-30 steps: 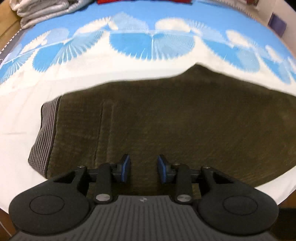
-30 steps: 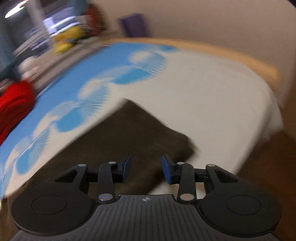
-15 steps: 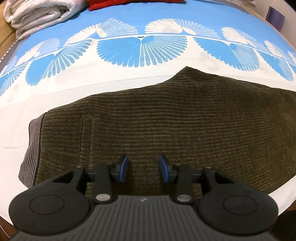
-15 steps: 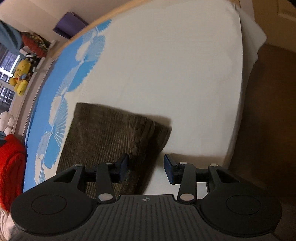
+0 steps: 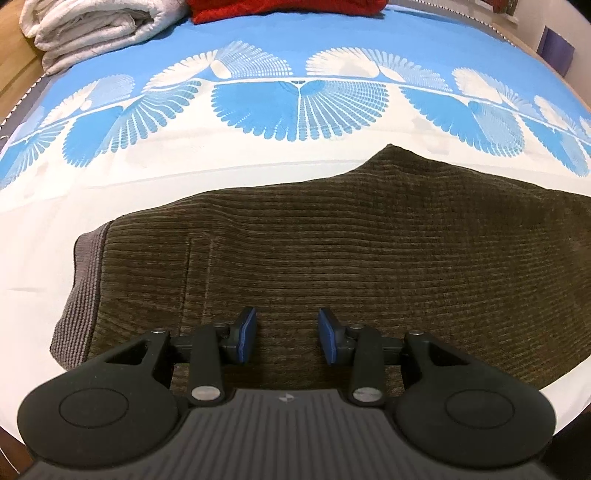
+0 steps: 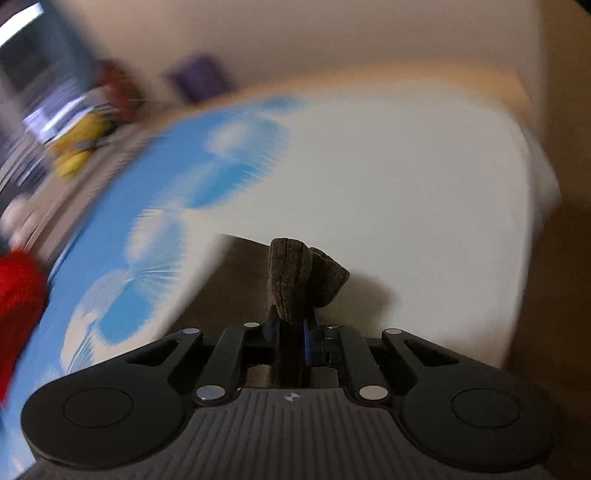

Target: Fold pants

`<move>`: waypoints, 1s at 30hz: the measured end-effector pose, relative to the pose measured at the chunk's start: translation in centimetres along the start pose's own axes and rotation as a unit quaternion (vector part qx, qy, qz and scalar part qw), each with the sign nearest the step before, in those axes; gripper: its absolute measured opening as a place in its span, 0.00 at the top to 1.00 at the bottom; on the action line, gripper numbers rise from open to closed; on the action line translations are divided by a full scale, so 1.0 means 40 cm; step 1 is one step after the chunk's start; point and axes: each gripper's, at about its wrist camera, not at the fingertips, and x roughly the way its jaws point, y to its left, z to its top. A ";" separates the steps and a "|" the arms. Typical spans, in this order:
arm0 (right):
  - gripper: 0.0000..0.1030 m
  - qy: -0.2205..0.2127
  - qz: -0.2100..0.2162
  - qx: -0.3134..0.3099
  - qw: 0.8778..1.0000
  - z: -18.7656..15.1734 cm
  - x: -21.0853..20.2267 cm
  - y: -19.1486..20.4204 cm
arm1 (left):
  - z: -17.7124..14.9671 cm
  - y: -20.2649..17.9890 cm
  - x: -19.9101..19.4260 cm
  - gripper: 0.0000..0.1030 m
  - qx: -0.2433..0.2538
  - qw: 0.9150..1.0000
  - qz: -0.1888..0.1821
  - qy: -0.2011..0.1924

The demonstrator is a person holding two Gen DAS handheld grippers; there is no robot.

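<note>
Dark olive corduroy pants (image 5: pixel 332 240) lie flat across the bed sheet (image 5: pixel 110 206), with the grey ribbed waistband (image 5: pixel 79 295) at the left. My left gripper (image 5: pixel 288 336) hovers open over the hip area, nothing between its blue pads. In the right wrist view, my right gripper (image 6: pixel 293 332) has its jaws closing on the bunched leg end of the pants (image 6: pixel 303 277). The pads press the fabric, which sticks up past the fingertips above the white sheet (image 6: pixel 406 184). That view is blurred by motion.
A folded white blanket (image 5: pixel 92 26) and a red cloth (image 5: pixel 288 7) lie at the far side of the bed. A yellow toy (image 6: pixel 81 147) and a purple item (image 6: pixel 199 77) stand beyond the bed. The bed's edge and brown floor (image 6: pixel 554 314) are at the right.
My right gripper has shut on the leg end, which lay flat under open jaws before, and lifted it as the view swung. The left gripper has hardly moved.
</note>
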 end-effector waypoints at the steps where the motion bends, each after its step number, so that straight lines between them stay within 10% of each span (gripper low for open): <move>1: 0.90 -0.023 0.016 -0.049 0.998 -0.010 -0.038 0.064 | -0.005 0.007 -0.005 0.60 -0.001 1.000 -0.001 -0.002; 4: 0.90 -0.101 0.090 -0.222 0.966 -0.102 -0.181 0.281 | -0.020 0.028 -0.014 0.60 -0.005 1.000 0.001 -0.003; 8: 0.89 -0.131 0.223 -0.407 0.876 -0.352 -0.336 0.489 | -0.039 0.065 -0.022 0.60 -0.015 1.000 0.003 -0.001; 12: 0.74 -0.010 0.309 -0.521 0.796 -0.614 -0.365 0.590 | -0.050 0.101 -0.027 0.60 -0.030 1.000 0.000 0.000; 15: 0.70 0.160 0.352 -0.607 0.694 -0.790 -0.336 0.600 | -0.056 0.123 -0.031 0.60 -0.040 0.999 -0.005 0.001; 17: 0.70 0.160 0.355 -0.657 0.645 -0.847 -0.353 0.588 | -0.057 0.132 -0.033 0.60 -0.043 0.999 -0.008 -0.001; 19: 0.68 0.140 0.368 -0.662 0.638 -0.840 -0.367 0.585 | -0.057 0.139 -0.037 0.60 -0.044 0.999 -0.012 -0.004; 25: 0.58 0.097 0.342 -0.612 0.706 -0.765 -0.344 0.599 | -0.051 0.145 -0.032 0.60 -0.044 0.999 -0.011 -0.003; 30: 0.41 0.135 0.330 -0.639 0.681 -0.810 -0.294 0.594 | -0.054 0.142 -0.030 0.60 -0.042 0.999 -0.008 0.000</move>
